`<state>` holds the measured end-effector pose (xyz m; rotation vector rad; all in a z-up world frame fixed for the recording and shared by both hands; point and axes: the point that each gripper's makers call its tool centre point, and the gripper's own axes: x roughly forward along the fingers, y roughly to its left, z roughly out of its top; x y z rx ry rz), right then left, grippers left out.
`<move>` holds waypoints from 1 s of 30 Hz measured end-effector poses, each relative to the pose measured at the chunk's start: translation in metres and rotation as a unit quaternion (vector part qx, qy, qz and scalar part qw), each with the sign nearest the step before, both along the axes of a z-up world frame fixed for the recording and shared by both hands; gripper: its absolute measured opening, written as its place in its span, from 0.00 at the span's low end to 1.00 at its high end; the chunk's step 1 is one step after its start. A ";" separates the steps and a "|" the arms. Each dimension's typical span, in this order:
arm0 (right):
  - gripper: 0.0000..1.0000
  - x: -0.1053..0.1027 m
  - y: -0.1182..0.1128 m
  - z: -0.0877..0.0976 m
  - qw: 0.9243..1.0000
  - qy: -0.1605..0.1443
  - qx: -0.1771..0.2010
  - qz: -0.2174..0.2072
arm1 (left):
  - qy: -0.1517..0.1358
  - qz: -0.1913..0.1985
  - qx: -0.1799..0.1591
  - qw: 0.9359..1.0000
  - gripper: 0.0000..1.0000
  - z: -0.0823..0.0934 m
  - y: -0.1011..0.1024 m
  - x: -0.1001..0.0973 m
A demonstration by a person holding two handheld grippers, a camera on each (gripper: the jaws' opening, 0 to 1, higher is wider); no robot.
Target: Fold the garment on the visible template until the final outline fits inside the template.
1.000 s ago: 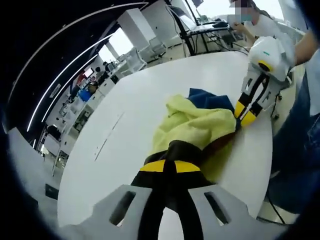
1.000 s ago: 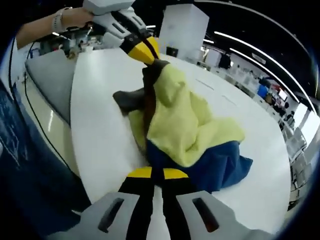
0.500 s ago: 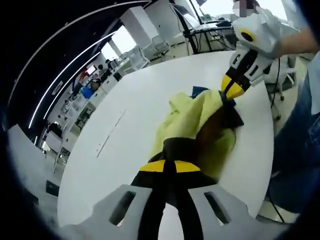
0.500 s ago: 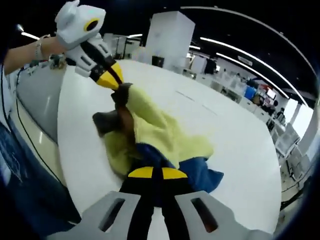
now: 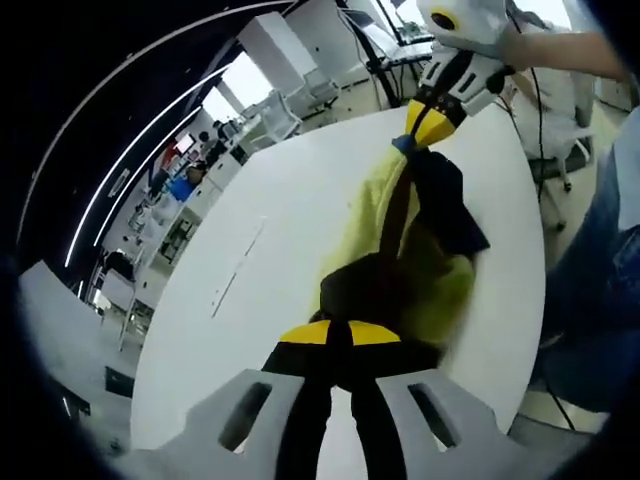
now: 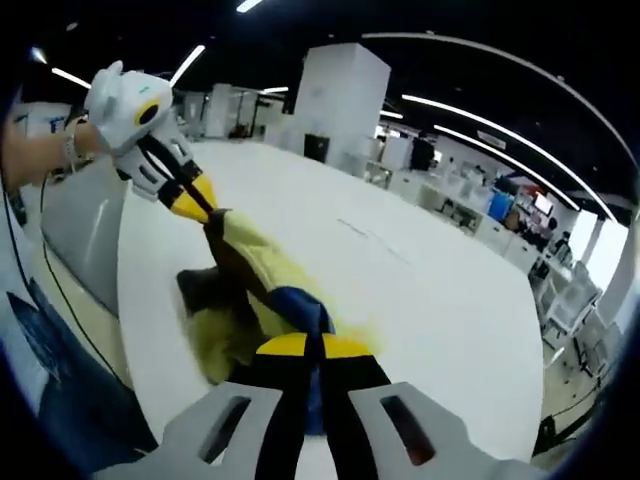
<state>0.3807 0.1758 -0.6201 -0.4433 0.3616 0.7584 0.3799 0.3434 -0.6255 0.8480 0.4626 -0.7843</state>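
Observation:
The garment [image 5: 385,225] is yellow fleece with dark brown and blue parts, pulled into a long band over the white table [image 5: 290,200]. My left gripper [image 5: 340,332] is shut on its near dark end. My right gripper [image 5: 412,135] pinches the far end by the blue edge. In the right gripper view the same garment [image 6: 255,275] runs from my right gripper [image 6: 310,345], shut on the blue part, up to my left gripper [image 6: 205,208]. A lower fold [image 6: 215,325] hangs down onto the table. Faint thin lines [image 5: 238,272] mark the tabletop.
A person in blue jeans [image 5: 600,260] stands at the table's edge. A grey padded surface [image 6: 85,230] lies beside the table. Desks, chairs and white pillars [image 6: 340,95] stand beyond the table.
Both grippers have drawn apart and risen. The garment, bunched on the table a second ago, is now stretched between them into a narrow band with the blue part gathered in.

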 end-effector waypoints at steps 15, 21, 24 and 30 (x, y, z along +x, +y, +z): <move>0.03 0.009 0.005 0.063 0.998 -0.045 -0.022 0.033 | -0.021 0.007 -0.014 1.000 0.01 0.040 0.002 0.004; 0.03 0.012 0.008 0.072 0.998 -0.048 -0.030 0.041 | -0.026 0.013 -0.013 0.999 0.01 0.050 0.005 0.007; 0.03 0.010 0.009 0.080 0.997 -0.050 -0.029 0.043 | -0.031 0.012 -0.011 0.999 0.01 0.056 0.006 0.007; 0.02 0.007 0.013 0.095 0.997 -0.061 -0.027 0.050 | -0.042 0.016 -0.010 0.999 0.01 0.069 0.009 0.008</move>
